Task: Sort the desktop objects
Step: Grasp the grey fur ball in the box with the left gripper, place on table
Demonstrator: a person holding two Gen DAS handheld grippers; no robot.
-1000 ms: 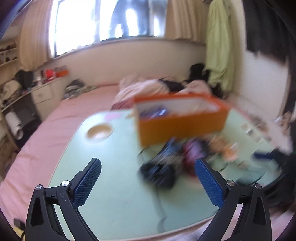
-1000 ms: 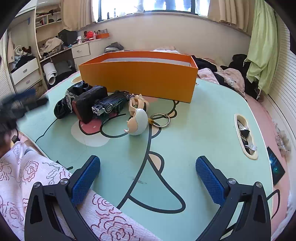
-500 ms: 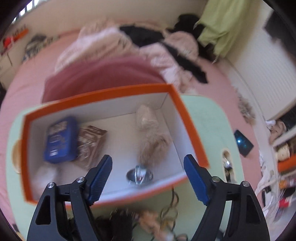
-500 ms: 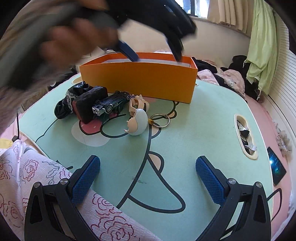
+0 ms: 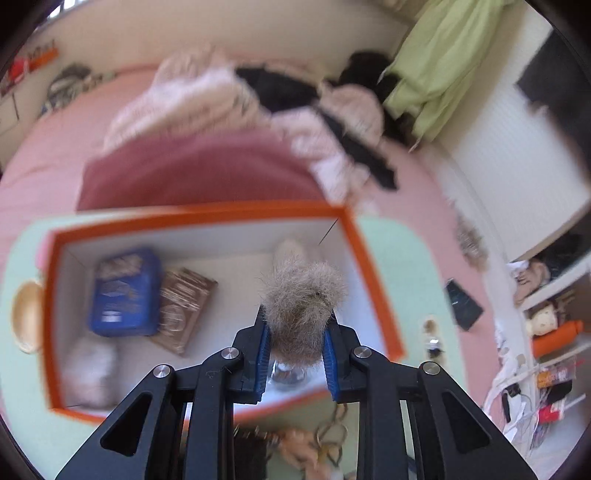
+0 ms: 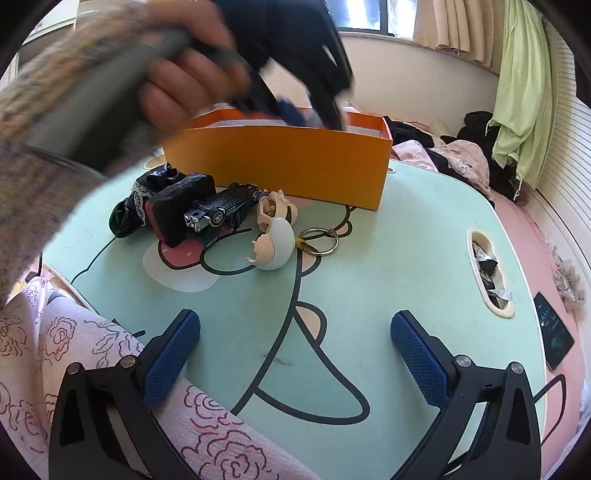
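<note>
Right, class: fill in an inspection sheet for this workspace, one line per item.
Surface: mint-green cartoon-print table.
Job's things: orange cardboard box holding blue tin and brown packet; black toy car, white eggshell figurine, metal key rings outside.
Clutter: black cloth bundle.
Grippers: left gripper shut on beige furry pompom over the box; right gripper open, empty.
Cables: black cable at table edge.
Surroundings: pink bed, green curtain.

We are in a home bedroom: a pink bed point(image 5: 55, 155) heaped with clothes point(image 5: 258, 99), curtains point(image 6: 454, 26) at the window, a low cartoon-printed table point(image 6: 388, 266).
</note>
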